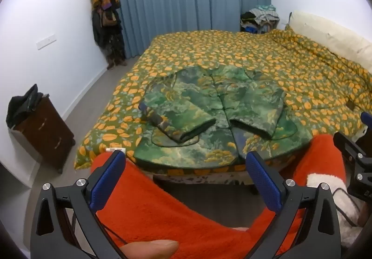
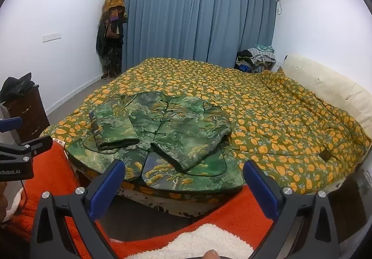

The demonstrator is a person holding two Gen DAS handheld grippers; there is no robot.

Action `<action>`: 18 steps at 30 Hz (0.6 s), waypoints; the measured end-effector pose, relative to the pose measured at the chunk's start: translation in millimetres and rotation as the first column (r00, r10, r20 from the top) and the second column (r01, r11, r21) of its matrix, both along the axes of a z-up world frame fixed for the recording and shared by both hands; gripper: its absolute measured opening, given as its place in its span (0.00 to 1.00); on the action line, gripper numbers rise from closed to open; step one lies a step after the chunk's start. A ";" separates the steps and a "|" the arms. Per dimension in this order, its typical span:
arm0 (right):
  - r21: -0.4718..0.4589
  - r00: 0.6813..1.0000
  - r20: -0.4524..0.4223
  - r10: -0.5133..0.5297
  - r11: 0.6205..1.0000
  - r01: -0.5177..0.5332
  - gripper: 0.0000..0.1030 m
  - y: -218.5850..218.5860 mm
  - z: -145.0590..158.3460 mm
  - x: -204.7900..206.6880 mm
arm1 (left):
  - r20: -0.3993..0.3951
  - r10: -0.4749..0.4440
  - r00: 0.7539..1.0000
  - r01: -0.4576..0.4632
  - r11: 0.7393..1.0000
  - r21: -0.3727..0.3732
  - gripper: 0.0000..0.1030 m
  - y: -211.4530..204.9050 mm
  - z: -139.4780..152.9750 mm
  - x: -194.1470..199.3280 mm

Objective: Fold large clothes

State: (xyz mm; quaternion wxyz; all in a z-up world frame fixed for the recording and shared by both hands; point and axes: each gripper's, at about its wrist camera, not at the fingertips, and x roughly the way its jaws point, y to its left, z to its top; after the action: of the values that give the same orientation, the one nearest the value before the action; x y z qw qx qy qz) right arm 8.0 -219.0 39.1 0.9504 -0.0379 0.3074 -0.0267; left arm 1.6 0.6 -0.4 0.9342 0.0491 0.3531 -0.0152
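A green patterned jacket [image 1: 209, 105] lies flat, front up, on the near part of the bed, with both sleeves folded in across its front. It also shows in the right wrist view [image 2: 167, 136]. My left gripper [image 1: 186, 166] is open and empty, held back from the bed's near edge, short of the jacket's hem. My right gripper [image 2: 184, 174] is open and empty, also short of the hem. The right gripper's body shows at the right edge of the left wrist view [image 1: 353, 156]. The left one shows at the left edge of the right wrist view [image 2: 18, 154].
The bed has a green quilt with orange print [image 1: 279, 61]. A dark wooden cabinet [image 1: 44, 131] stands left of the bed. Blue curtains [image 2: 197, 17] hang behind, a clothes pile [image 2: 258, 57] sits at the far corner, and a cream headboard [image 2: 325, 87] is at the right. Red fleece clothing [image 1: 151, 208] fills the foreground.
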 end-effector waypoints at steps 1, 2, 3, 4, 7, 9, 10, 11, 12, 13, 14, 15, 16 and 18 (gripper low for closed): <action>-0.002 1.000 0.001 0.000 1.000 0.000 1.00 0.0 0.2 -0.2 | 0.023 -0.005 1.000 0.005 1.000 0.008 1.00 -0.7 0.3 -1.6; -0.004 1.000 0.003 0.000 1.000 0.000 1.00 -0.2 0.4 -0.6 | 0.023 -0.005 1.000 0.005 1.000 0.006 1.00 -0.6 0.2 -1.5; -0.006 1.000 0.004 0.000 1.000 0.001 1.00 -0.6 0.5 -1.0 | 0.024 -0.004 1.000 0.004 1.000 0.005 1.00 -0.5 0.2 -1.7; -0.007 1.000 0.004 0.000 1.000 0.000 1.00 -0.3 -2.6 1.4 | 0.025 -0.004 1.000 0.004 1.000 0.004 1.00 -0.3 0.3 -2.1; -0.012 1.000 0.002 -0.002 1.000 0.002 1.00 0.8 -3.5 1.8 | 0.020 -0.003 1.000 0.003 1.000 0.003 1.00 0.0 -0.4 0.6; -0.016 1.000 -0.004 -0.002 1.000 0.002 1.00 2.4 -3.4 2.4 | 0.017 -0.003 1.000 0.003 1.000 0.001 1.00 -0.6 -1.7 2.8; -0.016 1.000 -0.003 -0.003 1.000 0.003 1.00 3.1 -4.8 3.6 | 0.019 -0.004 1.000 0.004 1.000 0.000 1.00 4.1 -1.6 -1.9; -0.017 1.000 -0.002 -0.004 1.000 0.004 1.00 3.4 -4.8 2.4 | 0.017 -0.004 1.000 0.004 1.000 0.001 1.00 4.4 -1.9 -1.8; -0.016 1.000 -0.003 -0.007 1.000 0.007 1.00 3.2 -3.6 2.4 | 0.016 -0.004 1.000 0.004 1.000 0.002 1.00 4.6 -2.0 -1.8; -0.015 1.000 -0.003 -0.011 1.000 0.011 1.00 2.6 -3.3 2.4 | 0.016 -0.002 1.000 0.002 1.000 0.003 1.00 4.9 -1.9 -1.9; -0.013 1.000 -0.009 -0.012 1.000 0.012 1.00 1.6 -4.1 2.1 | 0.017 -0.001 1.000 0.001 1.000 0.004 1.00 5.3 -1.6 -2.2; -0.011 1.000 -0.010 -0.014 1.000 0.014 1.00 0.8 -4.3 2.2 | 0.017 0.000 1.000 -0.001 1.000 0.003 1.00 5.6 -0.7 -1.5; -0.009 1.000 -0.012 -0.014 1.000 0.014 1.00 0.0 -4.8 2.7 | 0.014 0.008 1.000 -0.008 1.000 0.001 1.00 2.0 -0.1 -1.6; -0.006 1.000 -0.012 -0.016 1.000 0.016 1.00 -1.1 -4.7 2.5 | 0.014 0.010 1.000 -0.010 1.000 0.001 1.00 2.4 0.3 -1.4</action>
State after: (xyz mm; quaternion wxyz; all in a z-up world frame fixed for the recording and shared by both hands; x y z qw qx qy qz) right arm 10.6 -220.0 34.4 0.9482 -0.0385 0.3135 -0.0348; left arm 0.2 3.0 -0.2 0.9366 0.0479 0.3470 -0.0103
